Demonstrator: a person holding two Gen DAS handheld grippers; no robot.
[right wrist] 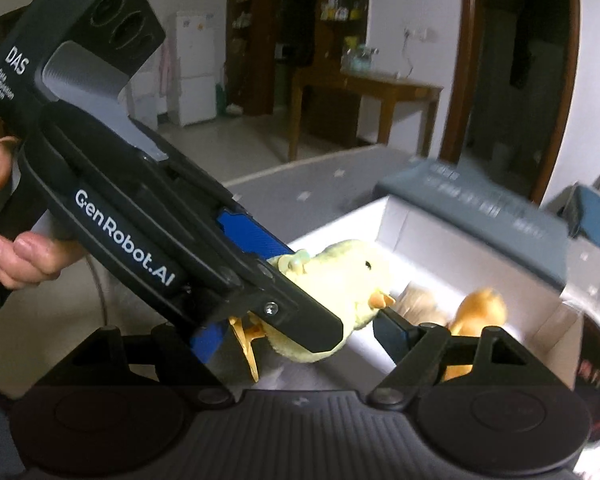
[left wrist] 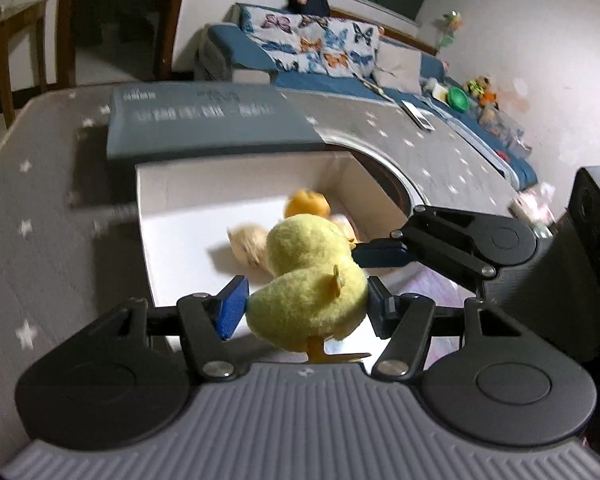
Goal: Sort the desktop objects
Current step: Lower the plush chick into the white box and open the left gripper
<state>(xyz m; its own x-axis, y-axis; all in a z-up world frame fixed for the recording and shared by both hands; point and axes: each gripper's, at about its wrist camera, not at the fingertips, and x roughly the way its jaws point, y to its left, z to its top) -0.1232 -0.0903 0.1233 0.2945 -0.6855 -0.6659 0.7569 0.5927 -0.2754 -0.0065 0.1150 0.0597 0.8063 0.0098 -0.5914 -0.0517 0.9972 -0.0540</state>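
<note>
L gripper (left wrist: 306, 304) is clamped on the duck (left wrist: 312, 280), pads squeezing its body, holding it up over the near edge of the white box (left wrist: 172, 216). R gripper (left wrist: 376, 256) reaches in from the right, jaws part apart; one blue pad sits by the duck's head, but contact can't be told. A hand (right wrist: 24, 256) grips the L tool's handle. Inside the box, just behind the duck, lie an orange toy (left wrist: 306, 202) and a tan one (left wrist: 246, 246), blurred. Box's grey lid (left wrist: 204, 120) stands open at the back, on the starred surface (left wrist: 40, 200). Step looks like duck going into box, approx mid-task. Next: carry fwd over the interior, lower, spread jaws; keep R clear.
</note>
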